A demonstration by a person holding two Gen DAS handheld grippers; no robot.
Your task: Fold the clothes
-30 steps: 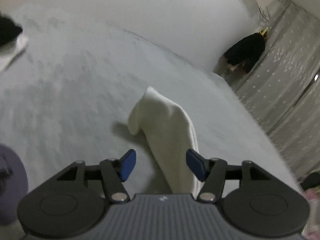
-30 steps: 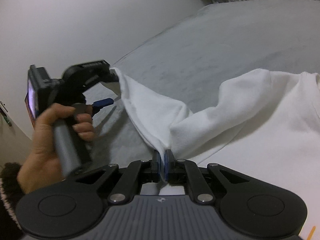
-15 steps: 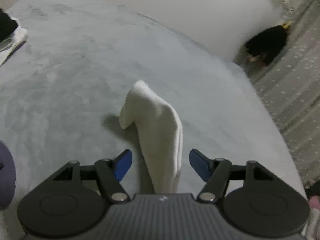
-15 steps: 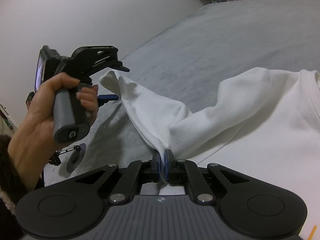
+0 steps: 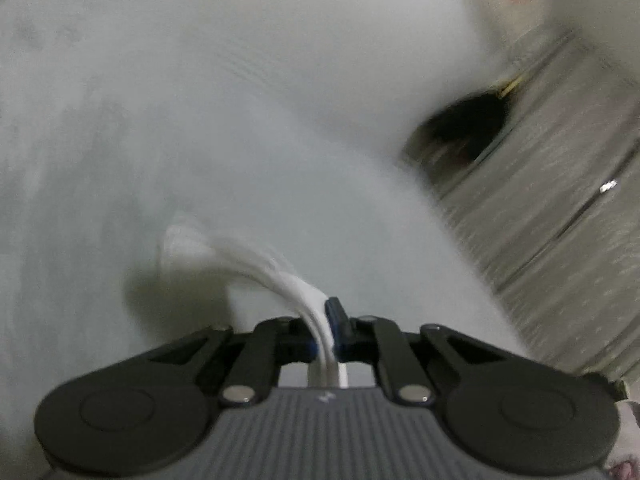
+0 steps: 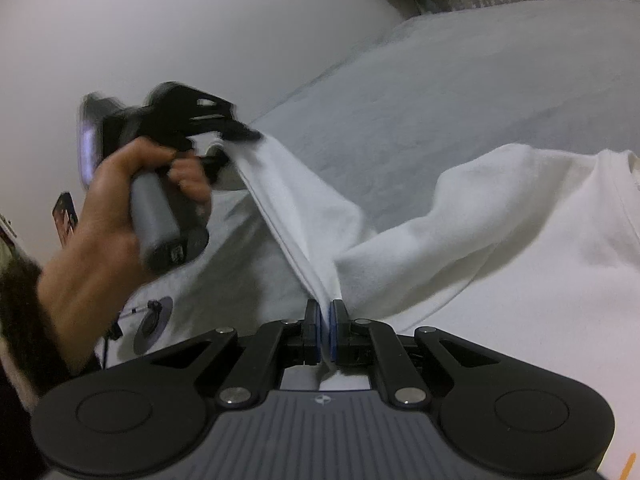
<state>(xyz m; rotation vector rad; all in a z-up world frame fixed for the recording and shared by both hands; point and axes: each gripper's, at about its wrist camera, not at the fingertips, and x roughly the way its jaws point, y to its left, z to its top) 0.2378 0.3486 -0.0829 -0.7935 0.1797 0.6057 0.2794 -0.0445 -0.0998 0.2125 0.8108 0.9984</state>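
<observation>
No words or brand names can be read anywhere — the small pale mark on each gripper's body is too tiny to make out. The white shirt (image 6: 520, 264) is soft and thick, with a round neck band at the far right and a thin stitched seam along its edge. Most of it lies flat on the grey bed (image 6: 460, 92), but one sleeve is lifted up and pulled tight between the two grippers. The right gripper (image 6: 325, 330) has its blue pads pressed together, pinching the sleeve where it bunches into folds. The left gripper (image 6: 240, 136), held in a hand (image 6: 104, 216), is at the other end of the sleeve, near the cuff. In the left wrist view the picture is blurry, but the left gripper (image 5: 326, 334) has closed on a strip of the white cloth — the cuff end (image 5: 188, 240) sticks out past the pads and droops toward the bed, with a soft shadow below it. A small orange mark (image 6: 629, 465) shows on the shirt at the bottom right corner.
</observation>
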